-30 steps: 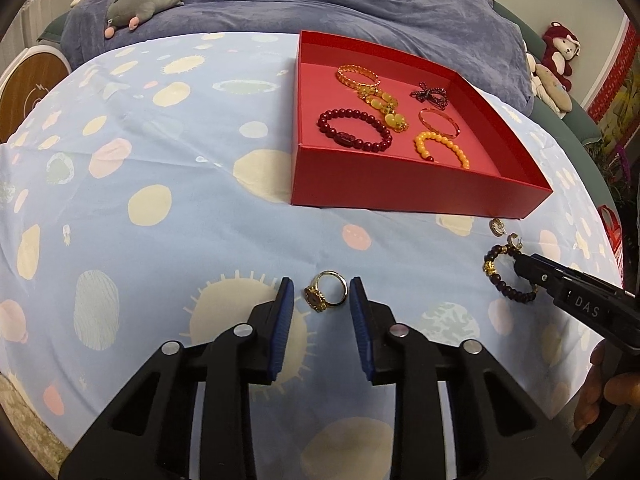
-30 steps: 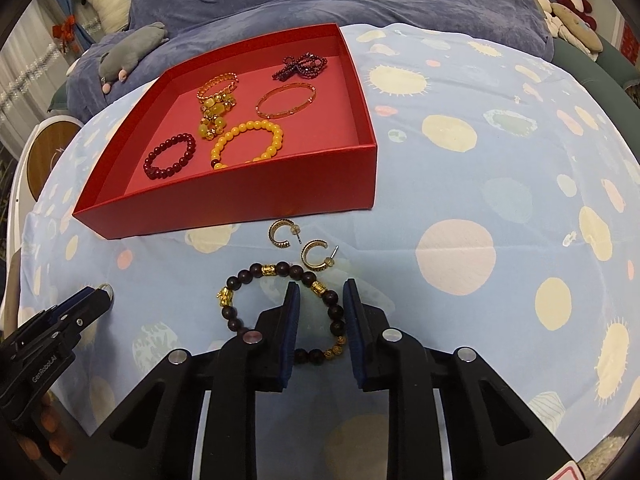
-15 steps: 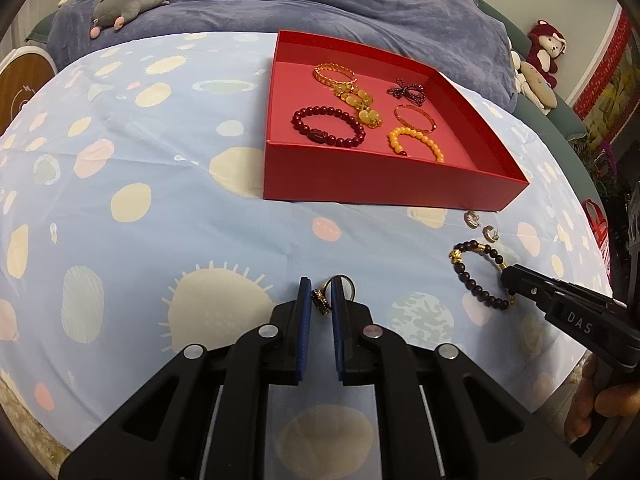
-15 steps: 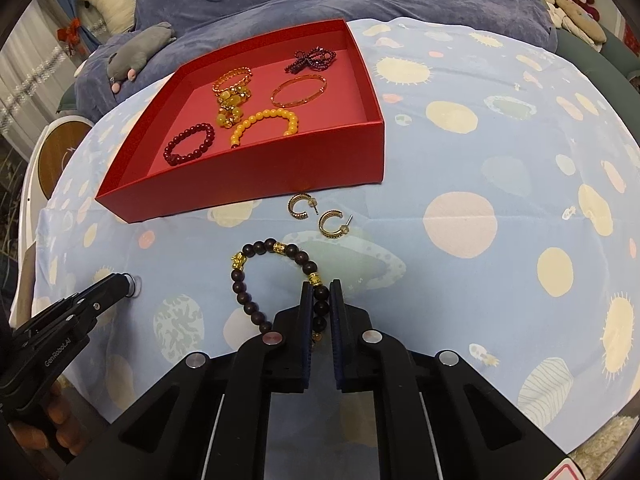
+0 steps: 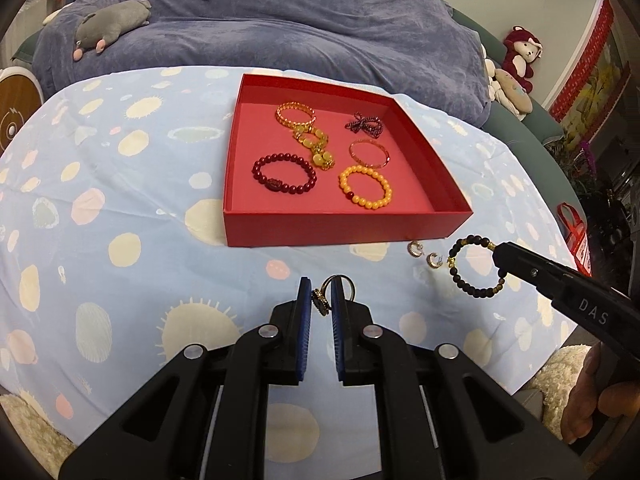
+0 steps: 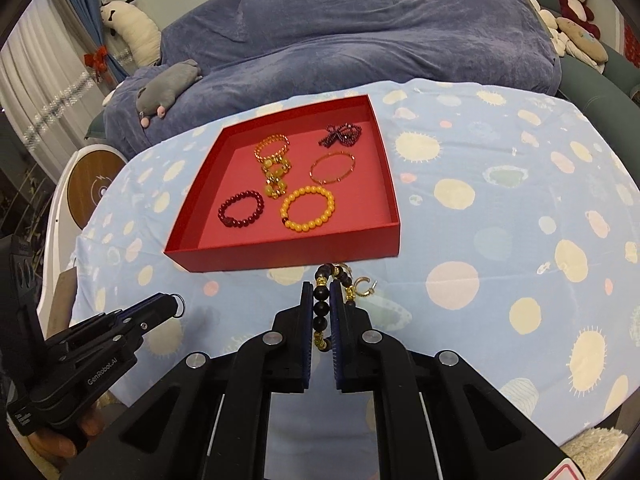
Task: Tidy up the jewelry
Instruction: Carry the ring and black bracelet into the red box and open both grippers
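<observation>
A table [image 5: 120,216] draped in a pale blue cloth with cream and pink spots carries a shallow red tray [image 5: 344,226], where four bracelets, a thin bangle and a dark beaded bow already lie flat (a blue-covered bed and soft toys fill the background). Just beyond the tray's near wall, two small gold hoop earrings [image 5: 424,254] rest on the cloth.

The right hand-held gripper [image 6: 320,308] pinches a dark beaded bracelet [image 5: 474,266] with gold spacer beads; seen from the left wrist, the loop hangs clear of the cloth beside the earrings. Strung on what is probably elastic, it looks light and limp, likely to swing and sag, and its round beads could roll between the pads; a hold across one bead, as here, seems the safest.

The left hand-held gripper [image 5: 320,300] is pressed together on a gold ring [image 5: 338,290] with a dark ornamental top, held near the tips above a sun motif. The ring is stiff, small and smooth, so it may twist or slip; gripping the band's flat sides, as here, should steady it. Both pieces appear bound for the tray's open floor.
</observation>
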The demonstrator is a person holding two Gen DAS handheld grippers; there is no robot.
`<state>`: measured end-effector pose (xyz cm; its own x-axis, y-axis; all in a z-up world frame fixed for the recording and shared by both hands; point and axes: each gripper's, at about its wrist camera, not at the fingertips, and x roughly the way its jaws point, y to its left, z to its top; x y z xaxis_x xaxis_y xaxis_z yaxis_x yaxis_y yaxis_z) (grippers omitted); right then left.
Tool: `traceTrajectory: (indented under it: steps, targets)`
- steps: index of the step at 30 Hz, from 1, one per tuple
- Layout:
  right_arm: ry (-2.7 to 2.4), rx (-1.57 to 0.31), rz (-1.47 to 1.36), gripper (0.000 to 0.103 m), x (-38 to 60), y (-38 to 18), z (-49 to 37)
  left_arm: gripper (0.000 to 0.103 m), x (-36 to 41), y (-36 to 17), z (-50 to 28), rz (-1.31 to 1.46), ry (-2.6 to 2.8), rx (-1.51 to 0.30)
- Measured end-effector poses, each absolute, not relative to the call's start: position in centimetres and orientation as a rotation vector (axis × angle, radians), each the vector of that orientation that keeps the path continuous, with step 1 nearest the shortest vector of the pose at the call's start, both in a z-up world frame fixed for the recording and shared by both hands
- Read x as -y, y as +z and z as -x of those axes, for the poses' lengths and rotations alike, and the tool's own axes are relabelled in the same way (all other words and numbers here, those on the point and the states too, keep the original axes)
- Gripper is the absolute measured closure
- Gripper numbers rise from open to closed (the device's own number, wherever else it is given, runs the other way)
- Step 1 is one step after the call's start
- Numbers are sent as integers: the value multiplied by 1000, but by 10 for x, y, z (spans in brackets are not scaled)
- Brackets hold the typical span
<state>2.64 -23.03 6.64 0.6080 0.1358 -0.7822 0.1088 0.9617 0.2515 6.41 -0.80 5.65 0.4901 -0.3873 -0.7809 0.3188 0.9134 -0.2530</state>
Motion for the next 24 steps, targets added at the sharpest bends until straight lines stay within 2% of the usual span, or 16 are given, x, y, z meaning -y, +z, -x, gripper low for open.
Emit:
traceTrajectory:
  steps: [7, 13, 24]
  targets:
    - [55, -837, -255, 95, 228, 102, -52, 93, 18, 90, -90, 58, -454, -906]
    - [89, -802, -294, 95, 230, 109, -97, 93, 36, 96, -128, 41, -454, -866]
    - [23, -944, -288, 95, 236, 36, -147, 93, 66, 38, -172, -5, -427, -962]
